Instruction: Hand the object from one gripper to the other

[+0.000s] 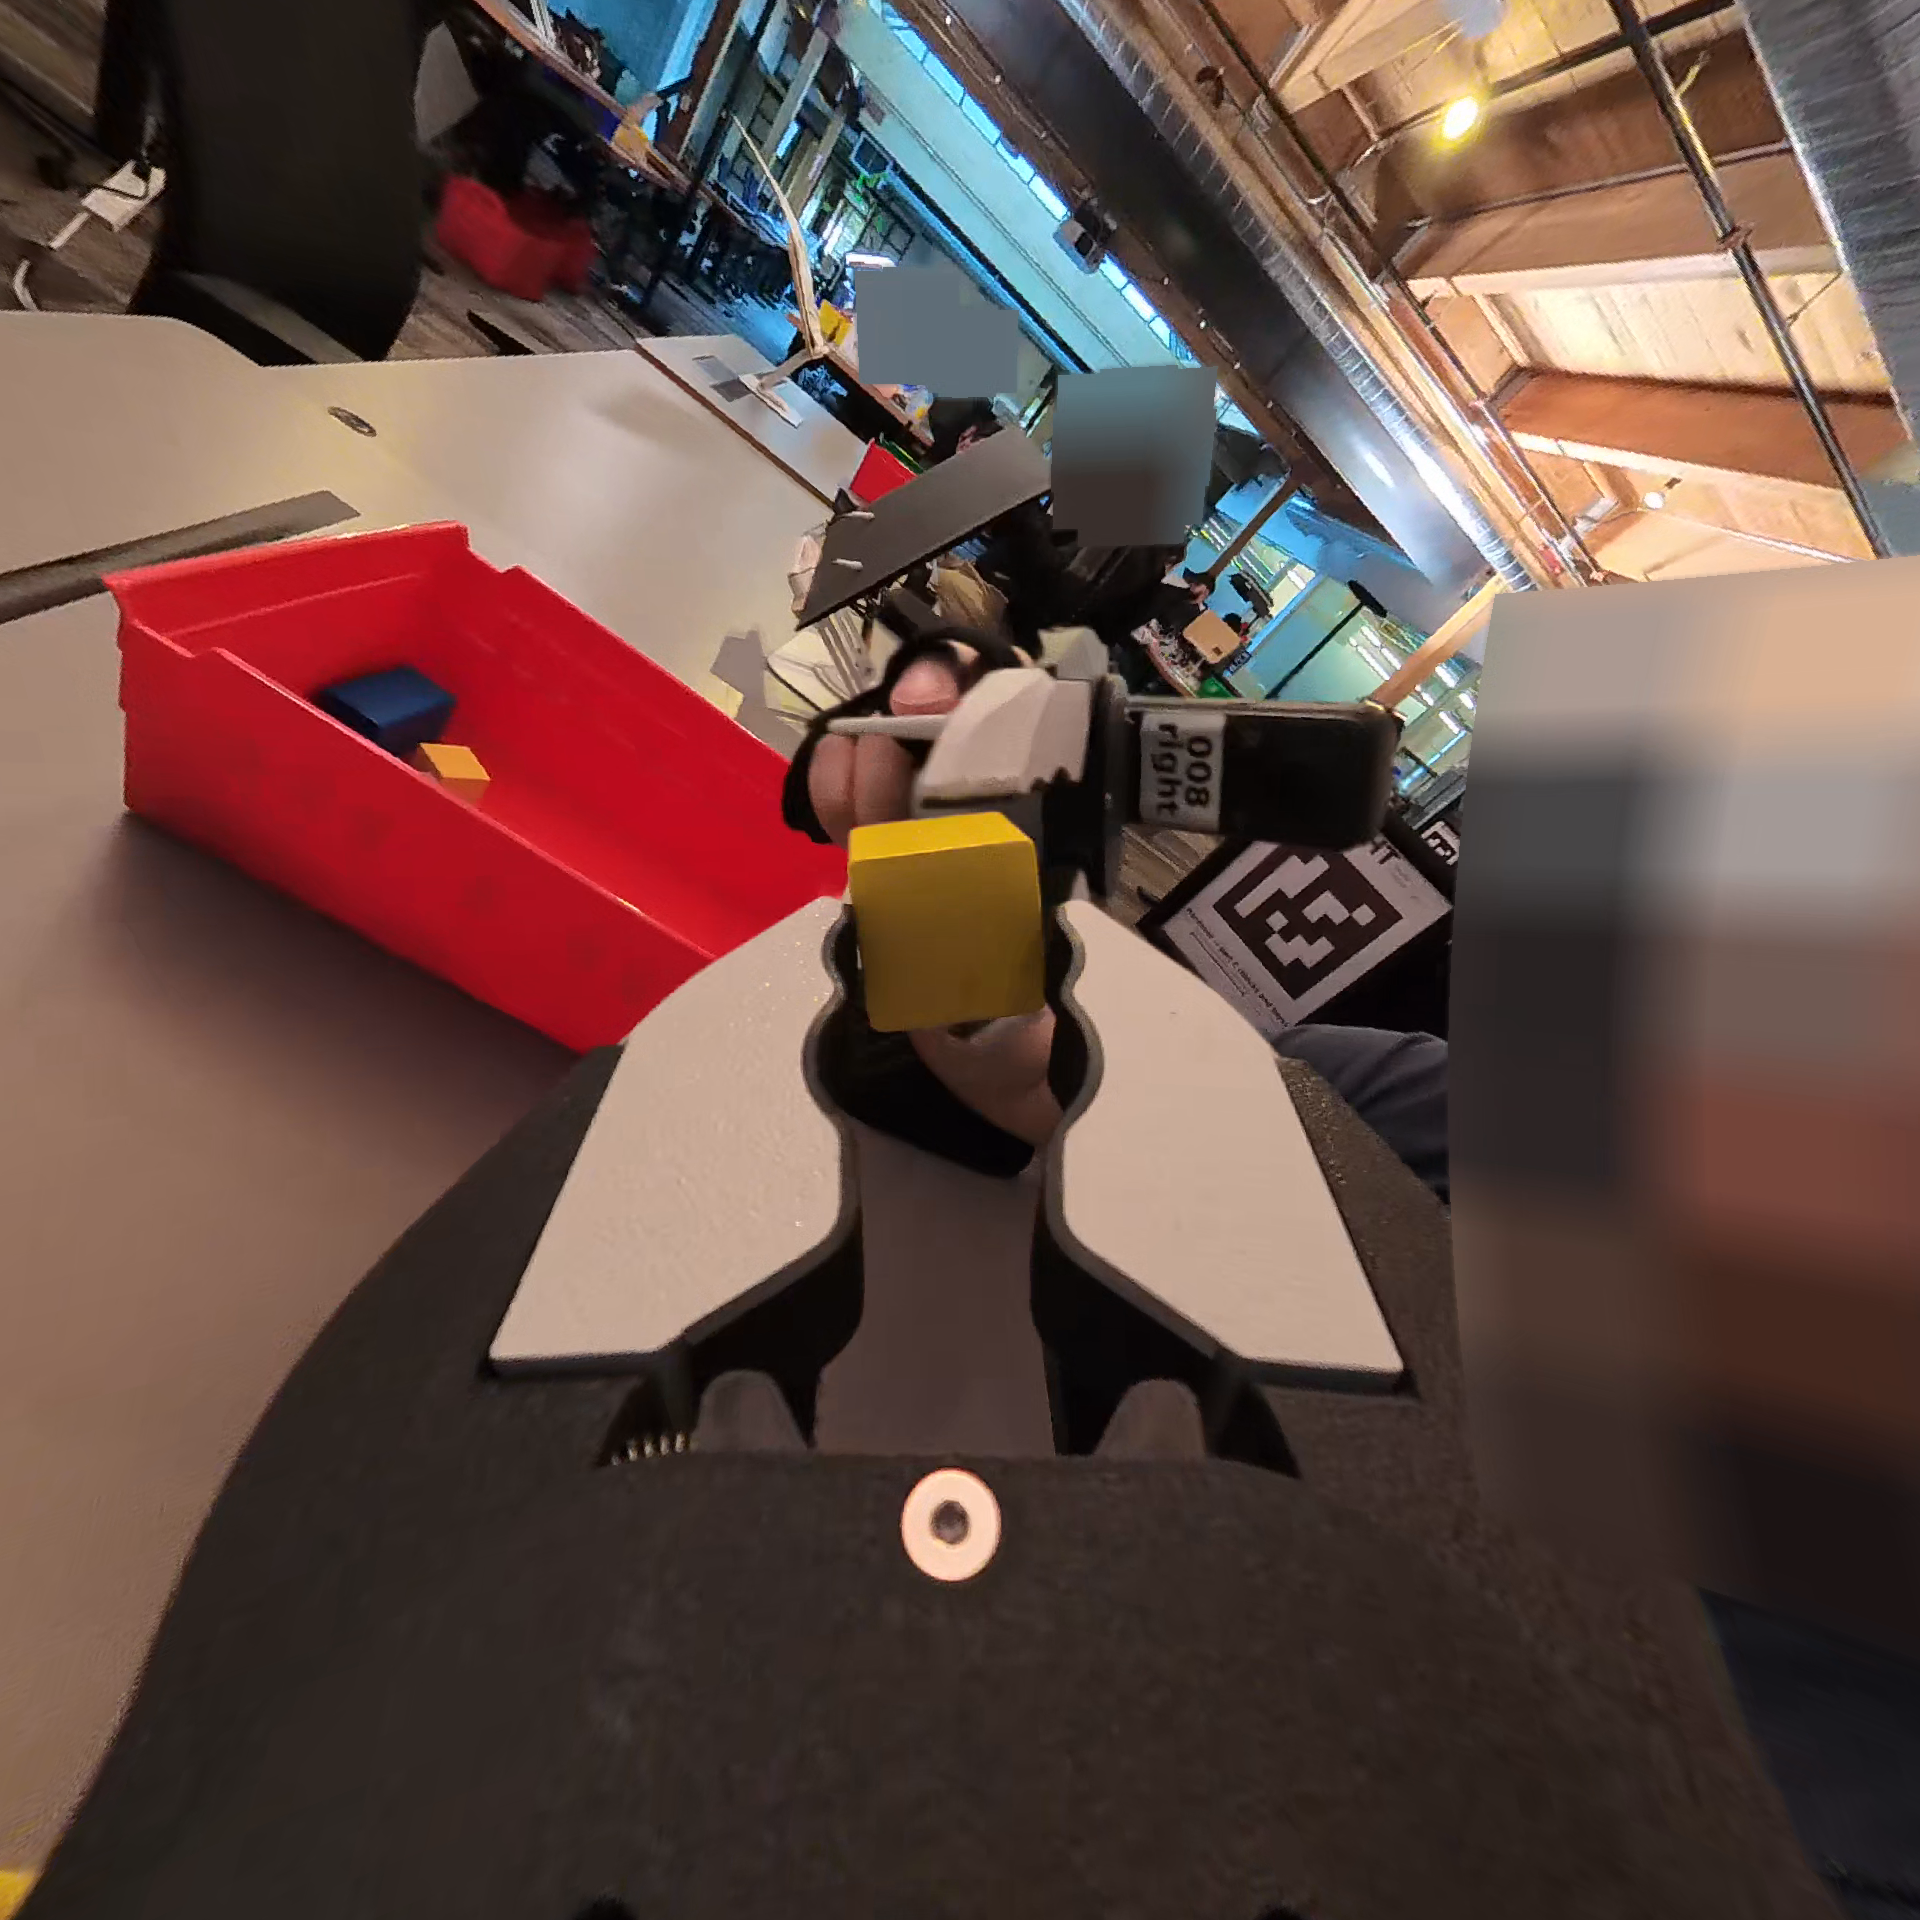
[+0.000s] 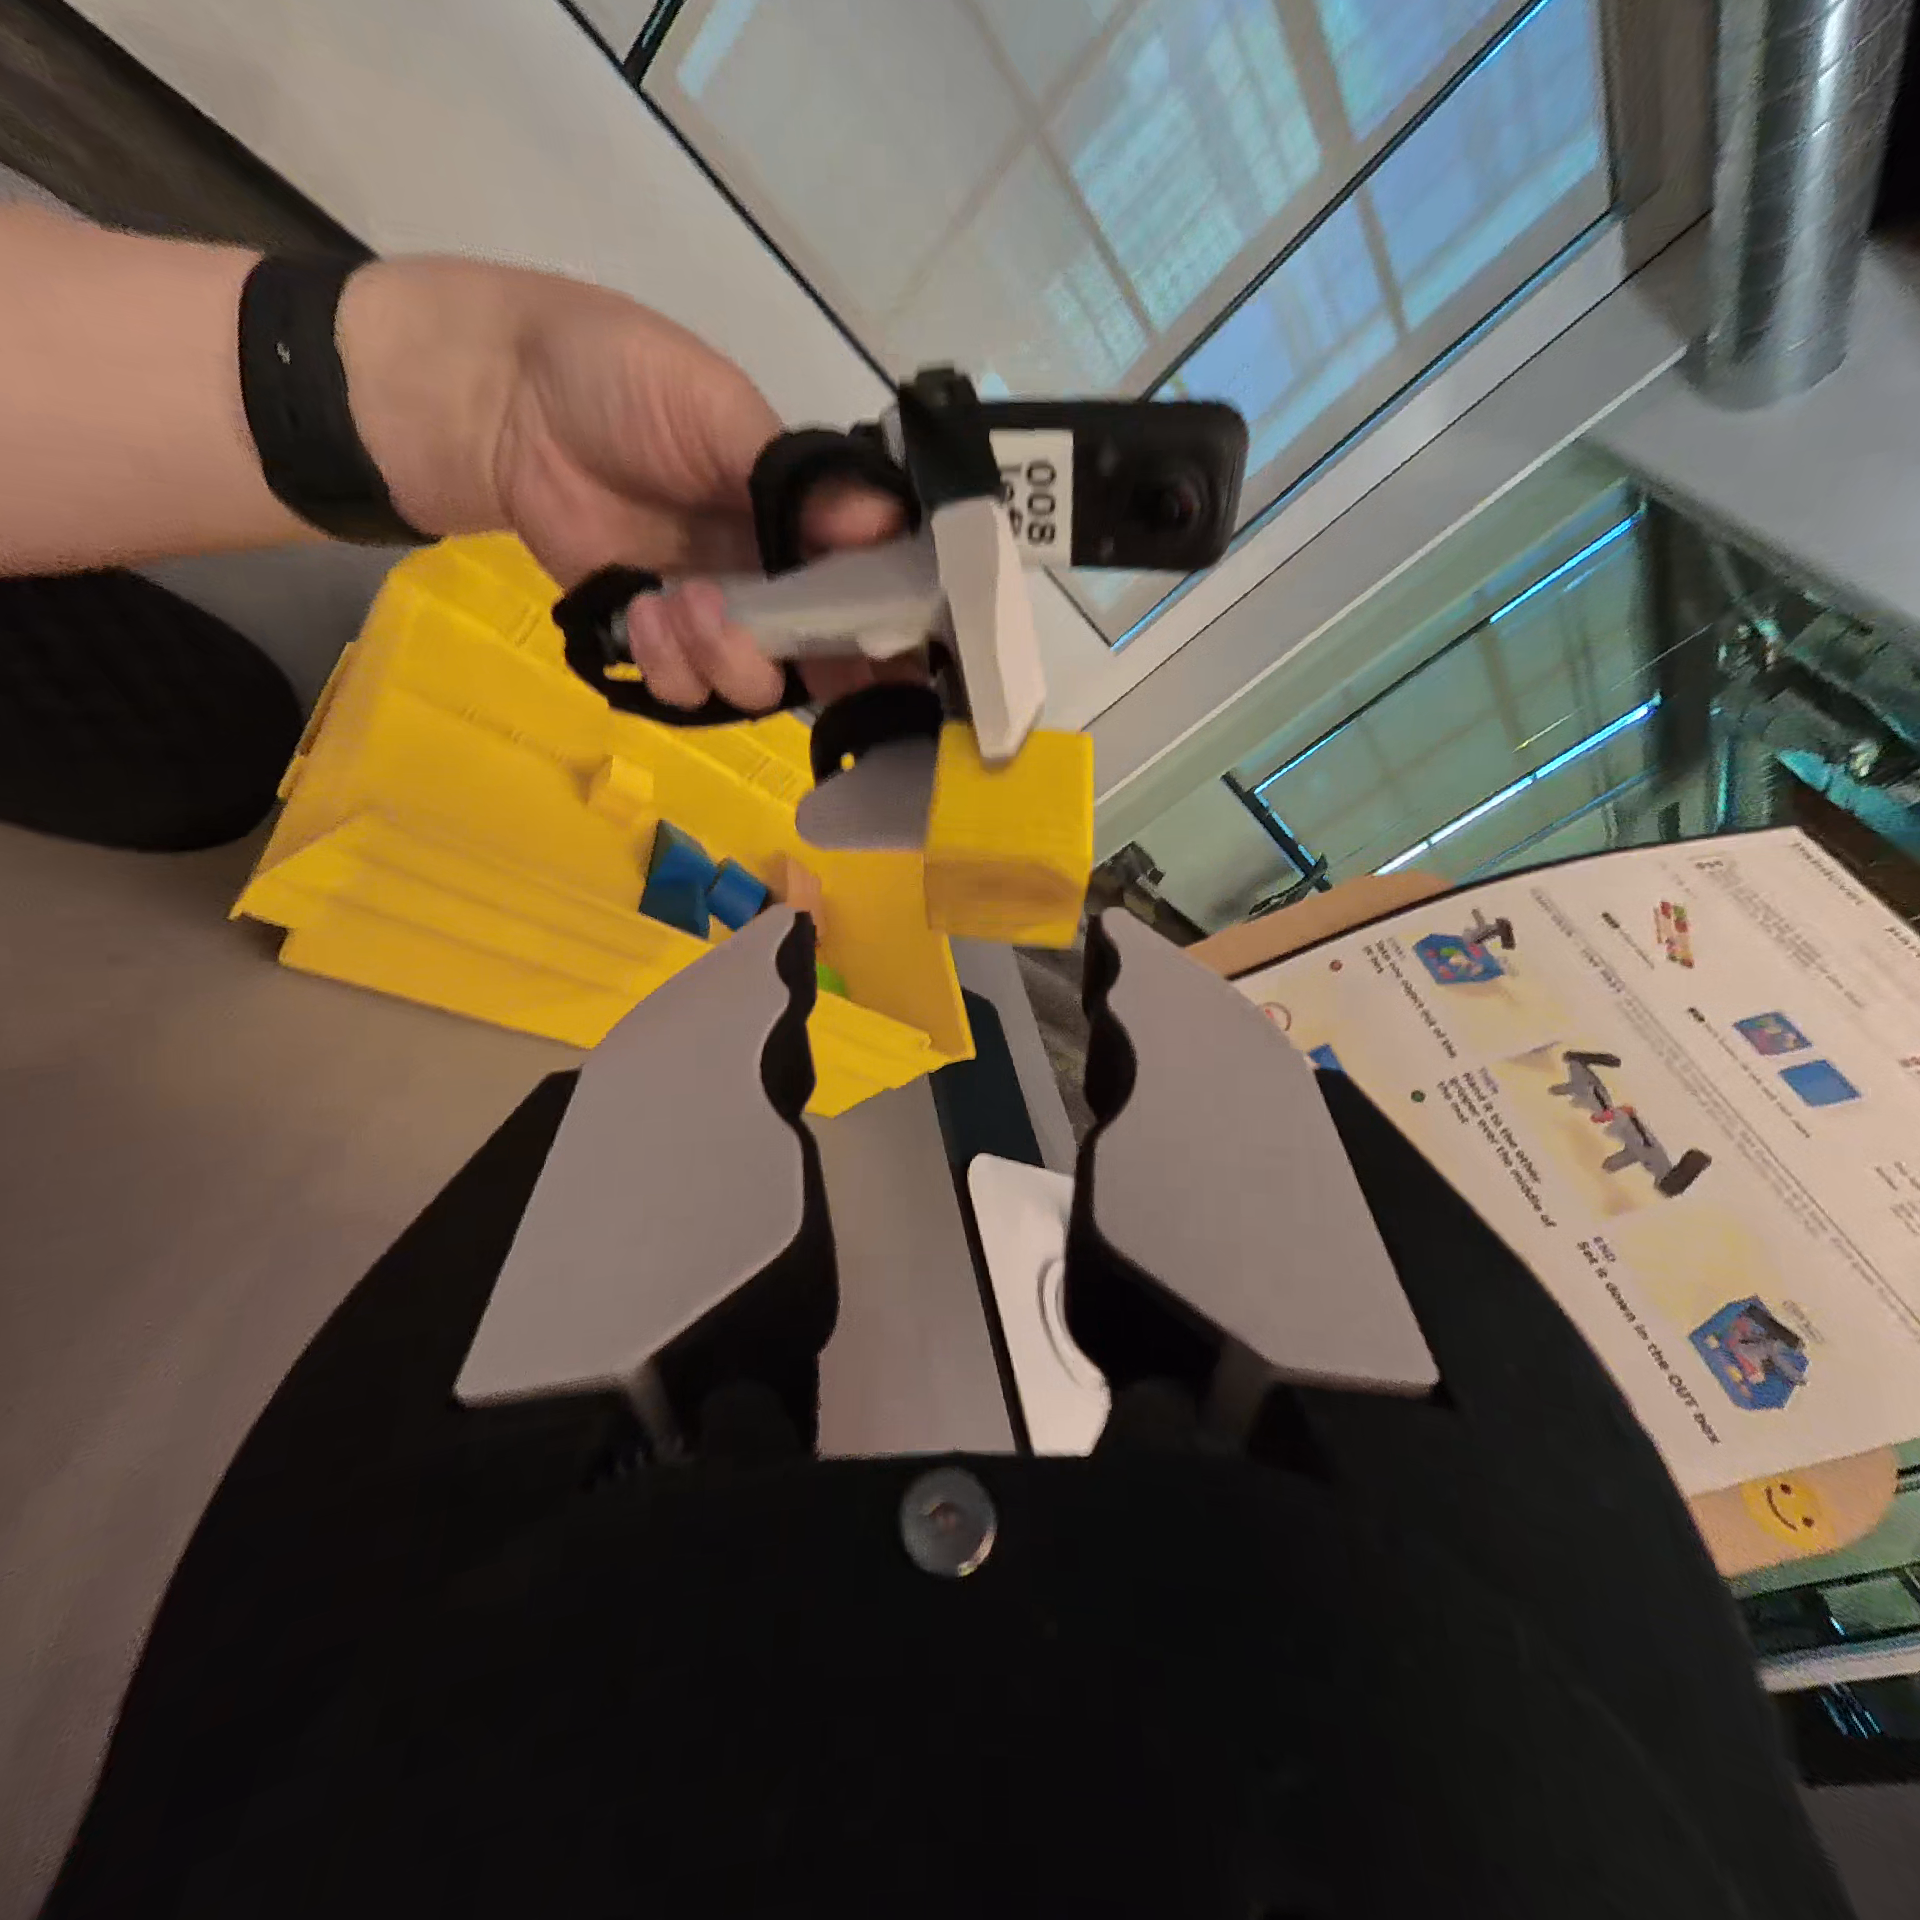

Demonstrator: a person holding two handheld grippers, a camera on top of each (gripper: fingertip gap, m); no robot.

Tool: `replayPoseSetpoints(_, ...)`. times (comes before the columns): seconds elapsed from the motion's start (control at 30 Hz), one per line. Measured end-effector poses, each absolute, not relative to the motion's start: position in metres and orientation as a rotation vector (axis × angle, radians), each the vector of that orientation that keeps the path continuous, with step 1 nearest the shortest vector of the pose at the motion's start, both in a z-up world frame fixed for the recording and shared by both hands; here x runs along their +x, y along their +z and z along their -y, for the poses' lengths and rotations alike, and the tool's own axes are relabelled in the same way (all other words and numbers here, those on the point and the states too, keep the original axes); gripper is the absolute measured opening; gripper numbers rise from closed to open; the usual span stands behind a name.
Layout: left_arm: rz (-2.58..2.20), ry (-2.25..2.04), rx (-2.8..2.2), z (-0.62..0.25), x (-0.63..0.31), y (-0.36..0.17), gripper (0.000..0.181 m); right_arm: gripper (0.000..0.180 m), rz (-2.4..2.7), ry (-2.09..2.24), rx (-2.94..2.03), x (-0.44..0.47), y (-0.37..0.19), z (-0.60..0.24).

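A yellow cube (image 1: 945,925) sits between the fingertips of my left gripper (image 1: 951,935), which is shut on it and holds it in the air above the table. In the right wrist view the same cube (image 2: 1008,852) shows clamped by the left gripper (image 2: 966,790), held by a hand. My right gripper (image 2: 945,925) is open and empty, with its tips just short of the cube and a little below it. In the left wrist view one grey finger (image 1: 997,727) of the right gripper shows just behind and above the cube.
A red bin (image 1: 416,862) on the grey table holds a blue block (image 1: 390,701) and an orange block (image 1: 457,769). A yellow bin (image 2: 468,831) holds several small blocks. A printed sheet (image 2: 1610,1091) lies to the right. A black-and-white marker board (image 1: 1309,925) stands behind.
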State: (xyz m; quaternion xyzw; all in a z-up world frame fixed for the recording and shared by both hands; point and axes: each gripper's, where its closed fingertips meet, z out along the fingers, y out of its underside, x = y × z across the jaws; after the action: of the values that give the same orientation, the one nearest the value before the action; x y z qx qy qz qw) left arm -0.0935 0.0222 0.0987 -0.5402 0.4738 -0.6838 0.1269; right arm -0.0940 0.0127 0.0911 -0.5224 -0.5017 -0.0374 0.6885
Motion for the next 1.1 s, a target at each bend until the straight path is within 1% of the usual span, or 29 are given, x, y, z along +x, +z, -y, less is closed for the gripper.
replayPoseSetpoints(0.2, -1.413, -1.988, -1.585, -0.015, -0.082, 0.09, 0.034, 0.044, 1.084, -0.088, -1.193, -0.095, 0.087, -0.021)
replayPoseSetpoints(0.27, -1.422, -1.989, -1.582, -0.013, -0.08, 0.088, 0.034, 0.034, 1.049, -0.064, -1.201, -0.092, 0.09, -0.023)
replayPoseSetpoints(0.47, -1.42, -2.053, -1.565, -0.013, -0.08, 0.09, 0.034, 0.034, 1.078, -0.038, -1.247, -0.087, 0.089, -0.02)
replayPoseSetpoints(0.6, -1.388, -1.982, -1.525, -0.024, -0.094, 0.101, 0.032, 0.034, 1.096, -0.057, -1.453, -0.044, 0.083, -0.018)
replayPoseSetpoints(0.7, -1.343, -1.793, -1.542, -0.044, -0.107, 0.105, 0.031, 0.034, 1.038, -0.058, -1.793, 0.023, 0.052, -0.013)
replayPoseSetpoints(0.77, -1.335, -1.682, -1.537, -0.053, -0.117, 0.108, 0.03, 0.034, 0.987, -0.089, -2.043, 0.072, 0.017, -0.004)
replayPoseSetpoints(0.87, -1.311, -1.622, -1.535, -0.059, -0.132, 0.115, 0.03, 0.035, 0.94, -0.124, -2.365, 0.125, -0.037, 0.014)
replayPoseSetpoints(0.97, -1.282, -1.594, -1.539, -0.064, -0.142, 0.12, 0.029, 0.035, 0.935, -0.083, -2.561, 0.146, -0.076, 0.025)
replayPoseSetpoints(1.1, -1.274, -1.568, -1.555, -0.066, -0.149, 0.121, 0.027, 0.035, 0.979, 0.012, -2.667, 0.143, -0.105, 0.027)
